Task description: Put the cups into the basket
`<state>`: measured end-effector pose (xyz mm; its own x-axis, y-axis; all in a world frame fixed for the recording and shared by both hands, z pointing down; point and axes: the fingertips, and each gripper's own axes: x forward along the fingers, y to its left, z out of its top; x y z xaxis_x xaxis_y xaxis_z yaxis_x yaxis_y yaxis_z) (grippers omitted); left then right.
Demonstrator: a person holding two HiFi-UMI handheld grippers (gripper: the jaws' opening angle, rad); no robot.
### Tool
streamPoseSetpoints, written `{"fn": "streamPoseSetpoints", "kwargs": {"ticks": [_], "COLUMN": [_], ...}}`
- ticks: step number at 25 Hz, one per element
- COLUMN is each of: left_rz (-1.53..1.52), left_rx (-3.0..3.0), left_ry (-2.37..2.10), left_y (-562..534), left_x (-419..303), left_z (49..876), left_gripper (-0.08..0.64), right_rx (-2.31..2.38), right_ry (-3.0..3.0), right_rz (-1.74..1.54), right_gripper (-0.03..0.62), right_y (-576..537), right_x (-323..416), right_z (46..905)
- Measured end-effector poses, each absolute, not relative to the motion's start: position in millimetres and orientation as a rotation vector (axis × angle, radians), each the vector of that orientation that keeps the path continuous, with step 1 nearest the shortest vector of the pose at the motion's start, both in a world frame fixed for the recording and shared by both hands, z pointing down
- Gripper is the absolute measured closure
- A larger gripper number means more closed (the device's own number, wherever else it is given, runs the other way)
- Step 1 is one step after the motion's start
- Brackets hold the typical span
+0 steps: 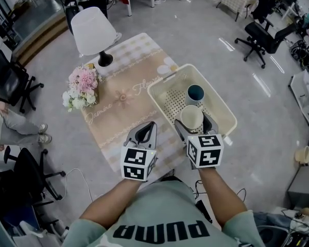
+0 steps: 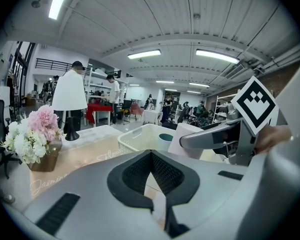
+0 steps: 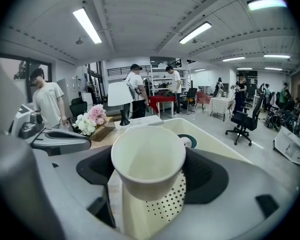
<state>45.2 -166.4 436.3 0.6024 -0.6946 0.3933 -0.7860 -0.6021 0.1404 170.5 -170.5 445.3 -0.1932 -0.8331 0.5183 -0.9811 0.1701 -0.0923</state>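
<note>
A cream perforated basket [image 1: 165,94] stands on the right part of the table, with a teal-lined cup [image 1: 195,93] upright inside it. My right gripper [image 1: 194,121] is shut on a cream cup [image 1: 191,118], held upright over the basket's near end. In the right gripper view that cream cup [image 3: 147,159] sits between the jaws above the basket's dotted floor [image 3: 167,209], and the teal cup [image 3: 191,141] stands behind it. My left gripper [image 1: 148,133] hovers over the table just left of the basket, shut and empty. The left gripper [image 2: 151,171] view shows the basket [image 2: 137,136] ahead.
A white lamp [image 1: 95,32] and a bouquet of pink and white flowers [image 1: 81,86] stand on the table's far left. A beige runner [image 1: 123,99] covers the tabletop. Office chairs [image 1: 262,37] and people are around the room.
</note>
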Motion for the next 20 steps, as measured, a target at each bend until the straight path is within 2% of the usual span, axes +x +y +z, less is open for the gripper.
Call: {"fn": "streamPoseSetpoints", "kwargs": {"ticks": [20], "left_rz": [0.517], "left_rx": [2.529], "left_ry": [-1.153], "left_y": [-183], "left_x": [67], "left_z": [455], "left_gripper": [0.558], "right_rx": [1.828], "right_ry": [-1.924], "right_rz": [0.79], "right_gripper": [0.19], "right_y": [-191], "right_x": [215], "right_z": [500]}}
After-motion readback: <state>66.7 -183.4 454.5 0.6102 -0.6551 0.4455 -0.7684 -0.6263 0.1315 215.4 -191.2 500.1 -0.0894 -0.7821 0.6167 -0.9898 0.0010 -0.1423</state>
